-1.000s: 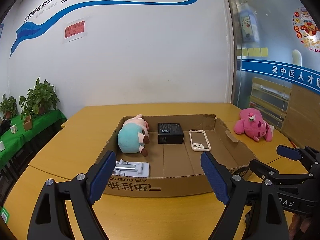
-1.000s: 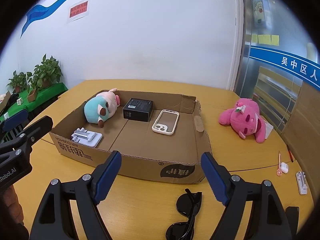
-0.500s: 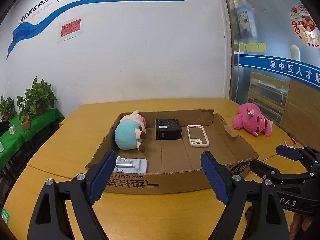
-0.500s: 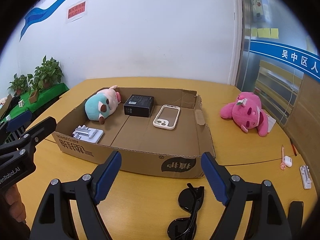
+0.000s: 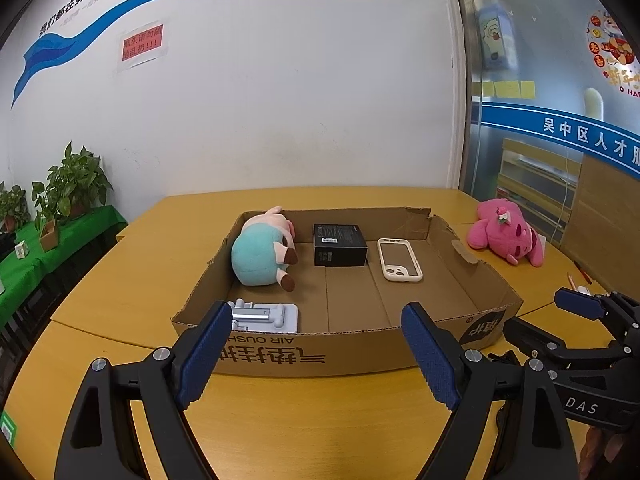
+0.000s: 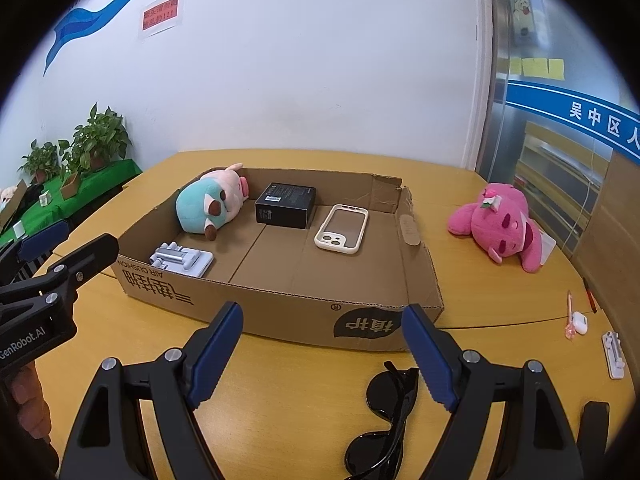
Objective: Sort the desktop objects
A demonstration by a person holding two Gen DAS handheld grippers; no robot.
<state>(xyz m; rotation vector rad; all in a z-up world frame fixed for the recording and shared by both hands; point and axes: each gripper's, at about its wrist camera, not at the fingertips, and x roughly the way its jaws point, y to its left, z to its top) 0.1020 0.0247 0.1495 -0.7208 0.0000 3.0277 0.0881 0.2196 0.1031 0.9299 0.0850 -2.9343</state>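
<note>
"AIR CUSH" on cardboard box (image 5: pixel 276 354), "GenRobot.AI" on left claw (image 6: pixel 60 248)

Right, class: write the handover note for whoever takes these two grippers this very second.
Left gripper: open, empty, low in front of the box.
Right gripper: open, empty, just above the sunglasses.
In the box: teal plush, black carton, phone case, grey stand.
On the table, outside the box: pink plush, sunglasses, earbud case, white clip, pens at the right edge.
Left to do: probably box those, sunglasses being nearest.
</note>
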